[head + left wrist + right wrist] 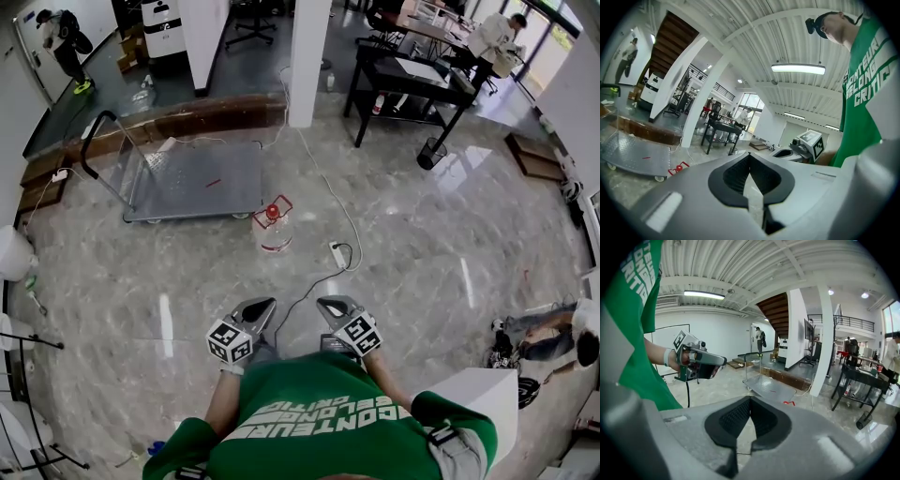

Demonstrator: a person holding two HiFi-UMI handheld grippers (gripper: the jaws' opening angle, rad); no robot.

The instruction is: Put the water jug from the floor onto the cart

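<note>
The water jug (273, 228), clear rounded plastic with a red cap and a red wire-like handle, stands upright on the glossy, marble-patterned floor (422, 244), just beside the near right corner of the cart (192, 178). The cart is a flat grey metal platform with a bent tubular push handle at its left end. A white power strip (337, 254) lies on the floor near the jug. The left tool (268, 303) and right tool (322, 302) hang well short of the jug, each with its ribbed black pads closed tip to tip on nothing.
</note>
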